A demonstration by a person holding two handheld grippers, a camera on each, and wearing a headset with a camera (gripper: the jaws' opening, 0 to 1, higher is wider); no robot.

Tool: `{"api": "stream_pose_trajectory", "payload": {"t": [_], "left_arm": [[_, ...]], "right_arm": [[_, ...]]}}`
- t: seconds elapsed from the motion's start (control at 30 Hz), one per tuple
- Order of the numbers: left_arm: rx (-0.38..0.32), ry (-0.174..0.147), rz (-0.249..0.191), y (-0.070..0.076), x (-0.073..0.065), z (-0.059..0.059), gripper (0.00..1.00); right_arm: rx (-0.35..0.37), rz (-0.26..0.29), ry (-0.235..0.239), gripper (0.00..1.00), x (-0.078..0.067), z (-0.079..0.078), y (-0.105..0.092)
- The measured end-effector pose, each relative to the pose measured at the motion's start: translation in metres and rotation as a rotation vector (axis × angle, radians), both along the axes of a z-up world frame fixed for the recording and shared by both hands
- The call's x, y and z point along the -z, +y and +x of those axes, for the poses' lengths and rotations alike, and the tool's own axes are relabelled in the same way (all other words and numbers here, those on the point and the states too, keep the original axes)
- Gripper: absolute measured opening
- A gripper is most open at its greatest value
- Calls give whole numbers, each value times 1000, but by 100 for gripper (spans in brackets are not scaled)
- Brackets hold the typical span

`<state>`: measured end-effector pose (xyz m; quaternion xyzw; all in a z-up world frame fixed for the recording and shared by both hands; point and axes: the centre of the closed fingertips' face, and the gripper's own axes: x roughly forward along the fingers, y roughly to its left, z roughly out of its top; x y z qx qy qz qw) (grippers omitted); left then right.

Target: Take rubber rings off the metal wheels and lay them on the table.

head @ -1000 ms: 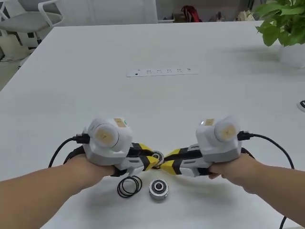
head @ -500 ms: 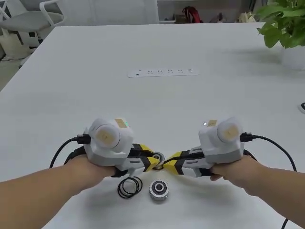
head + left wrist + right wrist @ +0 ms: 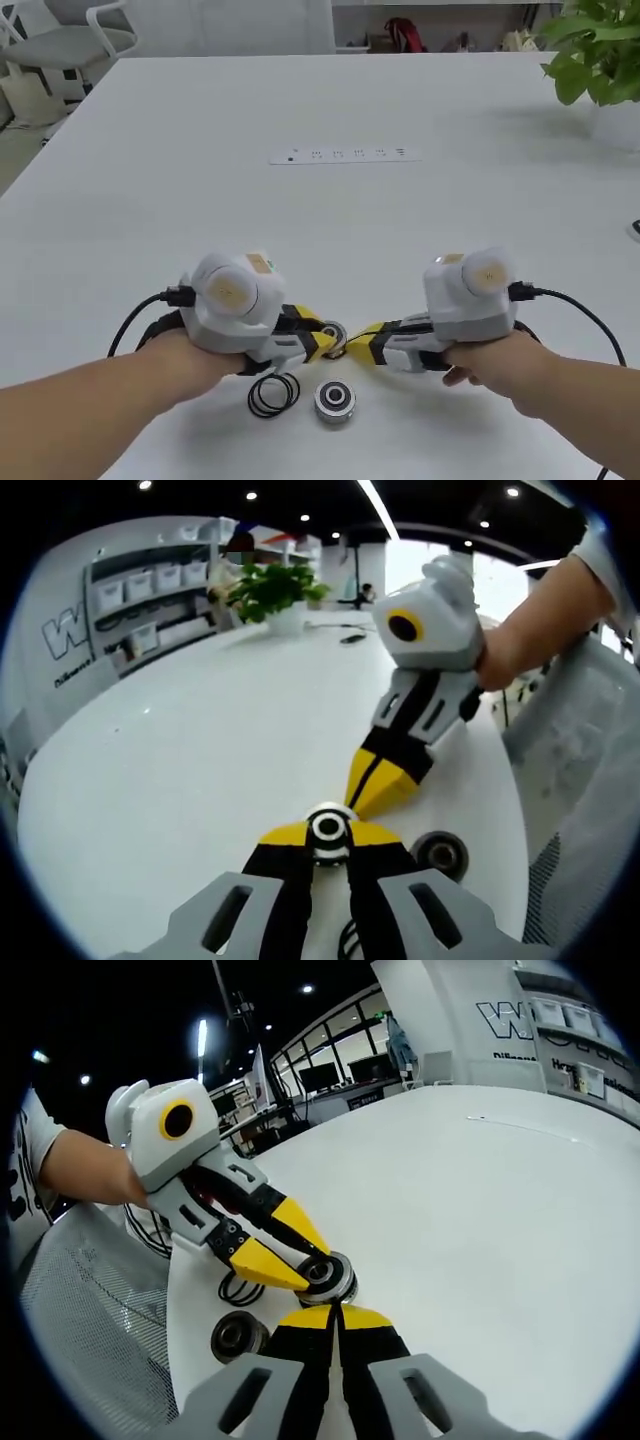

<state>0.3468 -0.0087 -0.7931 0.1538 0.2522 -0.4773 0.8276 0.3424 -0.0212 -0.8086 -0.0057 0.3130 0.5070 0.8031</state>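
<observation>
My left gripper (image 3: 325, 340) is shut on a small metal wheel (image 3: 333, 334), held just above the white table (image 3: 330, 230). In the left gripper view the wheel (image 3: 328, 830) sits between the yellow jaw tips. My right gripper (image 3: 352, 345) points at it from the right, jaws shut, tips against the wheel's rim (image 3: 330, 1275). I cannot tell whether a ring is pinched there. A second wheel (image 3: 334, 398) lies on the table below the grippers. A few black rubber rings (image 3: 272, 393) lie overlapped to its left.
A white power strip (image 3: 345, 155) lies across the middle of the table. A potted plant (image 3: 598, 55) stands at the far right corner and a chair (image 3: 60, 45) at the far left. Black cables (image 3: 575, 300) trail from both grippers.
The head camera has shifted a little. Both grippers stay tip to tip at the held wheel. The rings and the second wheel on the table have not moved.
</observation>
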Motion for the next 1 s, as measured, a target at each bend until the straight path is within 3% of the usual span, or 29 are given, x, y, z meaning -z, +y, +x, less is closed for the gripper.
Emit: {"api": "stream_pose_trajectory", "payload": {"t": [0.37,0.43,1.0], "left_arm": [[-6,-3,7,0,0,1,12],[-10,-4,1,0,0,1,12],[-24,-11,19,0,0,1,12]], "right_arm": [[64,70,54,0,-7,3,-4],[94,118,70,0,-13,7,-3],[103,138,100,0,-15,7,0]]}}
